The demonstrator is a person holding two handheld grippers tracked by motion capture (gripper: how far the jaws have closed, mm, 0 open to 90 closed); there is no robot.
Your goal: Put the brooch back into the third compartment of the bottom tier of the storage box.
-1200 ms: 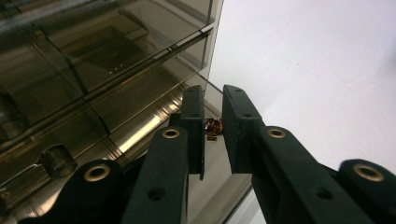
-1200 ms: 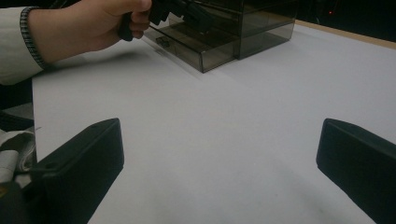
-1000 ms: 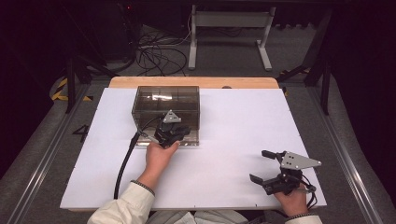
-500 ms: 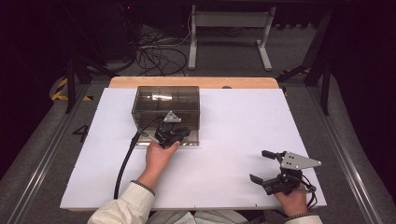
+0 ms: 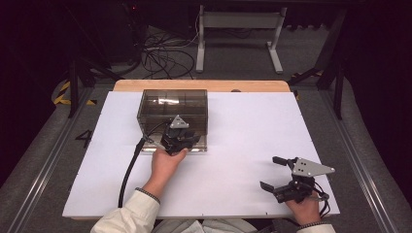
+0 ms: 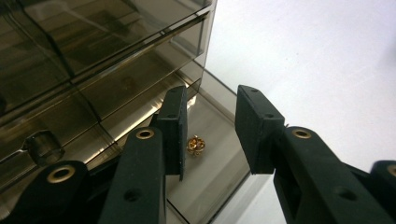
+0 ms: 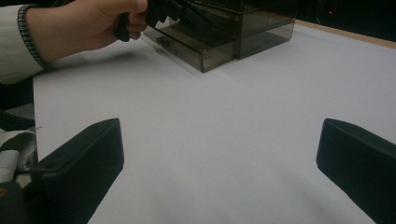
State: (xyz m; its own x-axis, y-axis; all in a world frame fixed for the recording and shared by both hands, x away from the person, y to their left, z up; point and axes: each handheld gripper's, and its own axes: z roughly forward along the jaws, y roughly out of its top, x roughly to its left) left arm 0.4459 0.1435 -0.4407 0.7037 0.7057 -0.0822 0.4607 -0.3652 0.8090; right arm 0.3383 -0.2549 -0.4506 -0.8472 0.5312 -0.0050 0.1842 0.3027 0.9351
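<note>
A smoked clear drawer box (image 5: 173, 106) stands on the white table (image 5: 243, 131), its bottom drawer (image 6: 210, 172) pulled out toward me. A small gold bead-like trinket (image 6: 196, 145) lies on the drawer's floor. My left gripper (image 6: 211, 105) hangs just above that drawer with its jaws a little apart, nothing between them; the trinket shows below the gap, close to the left pad. From above, the left gripper (image 5: 178, 137) sits at the box's front. My right gripper (image 5: 275, 173) rests near the front right of the table, jaws wide open and empty.
The right gripper view looks across bare white table toward the drawer box (image 7: 243, 23) and the person's left hand (image 7: 88, 25). A black cable (image 5: 127, 172) trails from the left gripper to the front edge. A wooden strip (image 5: 201, 85) borders the far edge.
</note>
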